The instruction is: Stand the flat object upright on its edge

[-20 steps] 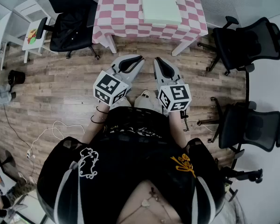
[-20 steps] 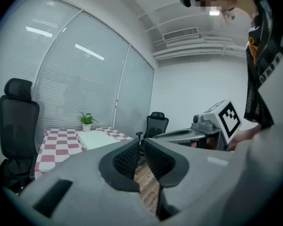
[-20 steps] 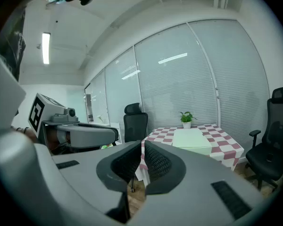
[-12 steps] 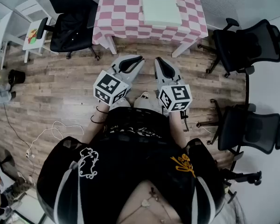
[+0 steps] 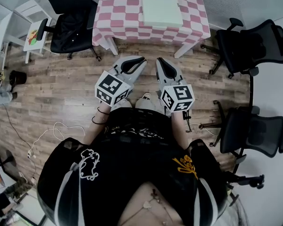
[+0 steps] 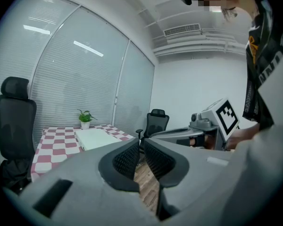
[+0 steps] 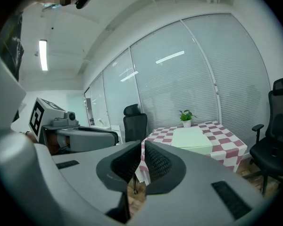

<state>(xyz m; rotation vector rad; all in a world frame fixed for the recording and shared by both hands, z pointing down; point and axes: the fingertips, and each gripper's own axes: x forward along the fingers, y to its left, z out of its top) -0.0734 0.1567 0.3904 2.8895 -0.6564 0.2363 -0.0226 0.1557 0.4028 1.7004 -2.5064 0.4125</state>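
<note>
A pale green flat slab (image 5: 161, 6) lies flat on the table with the pink and white checked cloth (image 5: 120, 13), at its right half. It also shows in the left gripper view as the slab (image 6: 98, 138) and in the right gripper view as the slab (image 7: 193, 138). My left gripper (image 5: 137, 60) and right gripper (image 5: 159, 61) hang side by side over the wooden floor, short of the table's near edge. Both are shut with nothing between the jaws. The left gripper (image 6: 140, 150) and right gripper (image 7: 143, 155) point toward the table.
Black office chairs stand around: one (image 5: 70, 18) left of the table, one (image 5: 252, 41) to its right, another (image 5: 257, 128) at the lower right. A small white side table (image 5: 26, 25) is at the far left. A potted plant (image 7: 186, 117) stands on the table's far end. A white cable (image 5: 56, 131) lies on the floor.
</note>
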